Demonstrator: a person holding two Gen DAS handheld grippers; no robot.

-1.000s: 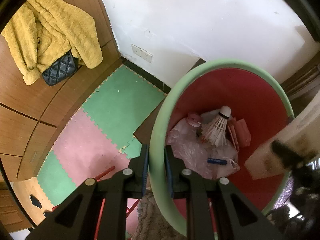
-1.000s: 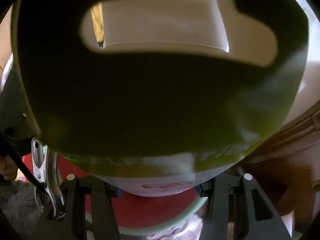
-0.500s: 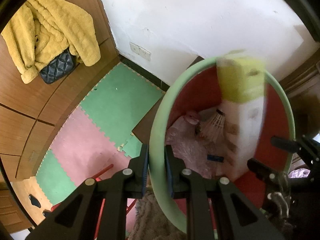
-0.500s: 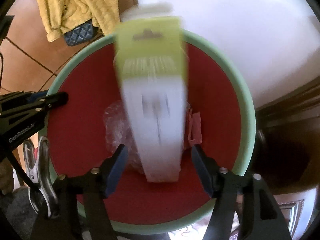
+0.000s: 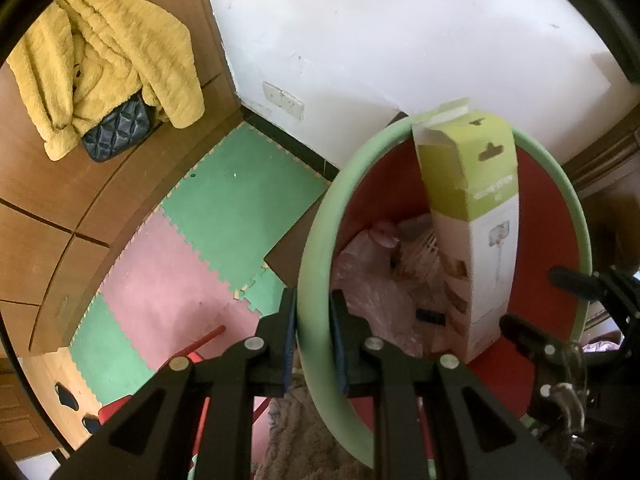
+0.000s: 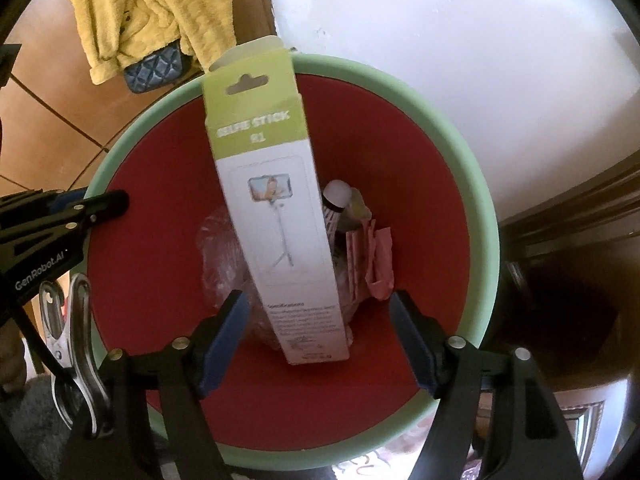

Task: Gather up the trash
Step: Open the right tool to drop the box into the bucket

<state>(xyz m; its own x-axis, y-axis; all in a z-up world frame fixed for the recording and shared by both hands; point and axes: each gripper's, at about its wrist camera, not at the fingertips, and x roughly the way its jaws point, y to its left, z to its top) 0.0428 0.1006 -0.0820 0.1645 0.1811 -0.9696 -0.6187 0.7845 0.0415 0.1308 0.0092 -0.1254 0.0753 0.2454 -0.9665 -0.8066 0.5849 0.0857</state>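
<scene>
The selfie stick box [image 6: 280,216] stands tilted inside the red bin [image 6: 440,160], just ahead of the right gripper [image 6: 320,336], whose jaws are opening; the box's lower end sits between the blue pads without touching either. Its green top reads "SELFIE STICK"; a "Specifications" panel sits lower down. The left gripper [image 5: 314,336], marked "GenRobot.AI", is clamped on the bin's green rim [image 5: 316,240]. One shuttlecock [image 6: 336,204] lies just right of the box.

Pretty bright daylight overall, white wall [image 5: 400,40] almost blown out. Heavy fisheye bending and black vignette at the corners. Box [image 6: 276,208] lettering looks soft; lower-right doorway side sits in deep shadow.
</scene>
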